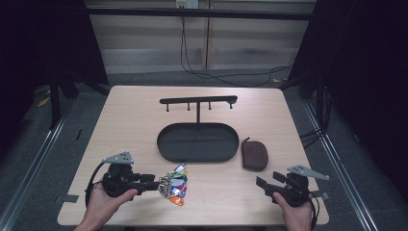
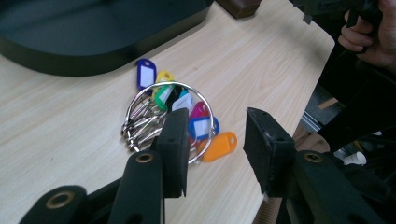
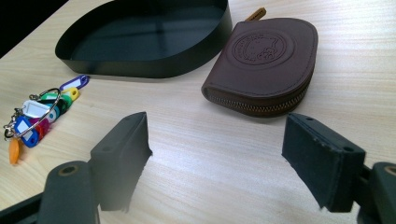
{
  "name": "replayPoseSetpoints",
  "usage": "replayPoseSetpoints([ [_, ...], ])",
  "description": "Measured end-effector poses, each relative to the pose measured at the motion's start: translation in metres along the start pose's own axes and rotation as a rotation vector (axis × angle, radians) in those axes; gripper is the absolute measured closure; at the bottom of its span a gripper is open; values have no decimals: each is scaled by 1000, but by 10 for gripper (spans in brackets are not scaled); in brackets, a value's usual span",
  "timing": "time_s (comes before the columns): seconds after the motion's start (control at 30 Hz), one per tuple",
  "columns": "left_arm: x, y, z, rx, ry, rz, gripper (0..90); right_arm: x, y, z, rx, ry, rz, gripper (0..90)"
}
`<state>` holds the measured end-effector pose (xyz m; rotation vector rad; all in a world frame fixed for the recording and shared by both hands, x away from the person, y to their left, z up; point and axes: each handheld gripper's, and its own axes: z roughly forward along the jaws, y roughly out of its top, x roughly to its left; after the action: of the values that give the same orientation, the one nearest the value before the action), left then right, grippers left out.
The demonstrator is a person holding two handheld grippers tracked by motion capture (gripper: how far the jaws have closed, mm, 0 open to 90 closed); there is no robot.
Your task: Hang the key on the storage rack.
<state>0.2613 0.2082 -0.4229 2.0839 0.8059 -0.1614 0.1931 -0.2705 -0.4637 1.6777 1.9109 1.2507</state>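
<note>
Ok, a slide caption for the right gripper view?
Open right gripper facing brown zipped leather pouch beside black oval metal tray.

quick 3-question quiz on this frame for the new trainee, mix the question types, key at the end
1. True or false: the key ring with coloured tags lies inside the black oval tray.
2. Which thing lies closest ahead of the right gripper? A) the brown zip pouch B) the key ring C) the hook bar
3. Fill in: the left gripper is ____ (open or shut), with the ring just past its fingertips.

Key
1. False: it lies on the table, beside the tray.
2. A
3. open
</note>
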Motion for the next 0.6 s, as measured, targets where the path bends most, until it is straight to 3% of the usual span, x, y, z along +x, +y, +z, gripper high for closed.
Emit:
replayPoseSetpoints([
  [0.23,-5,10,10,33,-28,8,523,-1,1,1,-2,-16,-1,234],
  [0.33,-7,17,12,58,-21,28,532,0,1,1,-3,-16,-8,234],
  [0.37,-9,23,15,98,9,50,545,1,0,1,-3,-17,-7,234],
  [0.6,-15,31,22,163,26,108,624,0,0,1,3,-29,-6,234],
])
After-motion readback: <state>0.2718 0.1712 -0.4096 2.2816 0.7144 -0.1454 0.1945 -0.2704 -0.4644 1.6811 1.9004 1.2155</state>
